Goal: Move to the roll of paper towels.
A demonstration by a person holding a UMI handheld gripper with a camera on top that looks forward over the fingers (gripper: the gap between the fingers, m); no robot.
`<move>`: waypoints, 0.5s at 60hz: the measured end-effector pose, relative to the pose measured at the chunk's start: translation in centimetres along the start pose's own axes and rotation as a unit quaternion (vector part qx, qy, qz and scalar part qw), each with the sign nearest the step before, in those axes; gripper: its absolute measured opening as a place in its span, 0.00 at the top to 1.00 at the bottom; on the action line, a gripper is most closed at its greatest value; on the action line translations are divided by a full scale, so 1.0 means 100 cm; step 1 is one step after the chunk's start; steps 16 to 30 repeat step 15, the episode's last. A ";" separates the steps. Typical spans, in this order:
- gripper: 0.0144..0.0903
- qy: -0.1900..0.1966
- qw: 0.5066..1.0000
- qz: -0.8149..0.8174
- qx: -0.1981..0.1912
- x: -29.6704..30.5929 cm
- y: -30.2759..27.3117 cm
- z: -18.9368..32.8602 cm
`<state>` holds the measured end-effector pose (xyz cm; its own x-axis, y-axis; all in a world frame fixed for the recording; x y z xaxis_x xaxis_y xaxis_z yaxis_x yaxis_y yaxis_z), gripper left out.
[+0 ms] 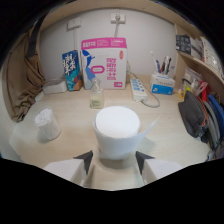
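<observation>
One paper towel roll [117, 131], two cartons [104, 63].

The lower part of the roll of paper towels [117, 132] is hidden between the fingers of the gripper [115, 161]. Print on the pink-and-white carton [105, 62] cannot be read. The shelf [207, 65] is cut off.

A lived-in home corner, likely a study nook or dorm room, is showing here: a light wooden bench [65, 107] is sitting against a white wall, carrying a pink-and-white carton [104, 62], a small glass bottle [96, 95], a power strip [138, 89] and a pen holder [163, 80], while open shelves [200, 65] are standing alongside.
</observation>
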<state>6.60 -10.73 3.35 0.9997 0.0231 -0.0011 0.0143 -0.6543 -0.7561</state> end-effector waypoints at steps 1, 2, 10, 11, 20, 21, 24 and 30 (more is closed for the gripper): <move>0.04 0.000 1.000 0.000 0.000 0.000 0.000 0.000; 0.04 0.001 1.000 0.001 0.000 0.000 0.000 0.000; 0.05 0.001 1.000 0.003 -0.001 -0.001 0.000 0.000; 0.05 0.001 1.000 0.003 -0.001 -0.001 0.001 0.000; 0.04 0.001 1.000 0.005 -0.001 -0.003 0.000 -0.001; 0.04 0.001 1.000 0.005 -0.001 -0.003 0.000 -0.001; 0.04 0.001 1.000 0.005 -0.001 -0.003 0.000 -0.001; 0.04 0.001 1.000 0.005 -0.001 -0.003 0.000 -0.001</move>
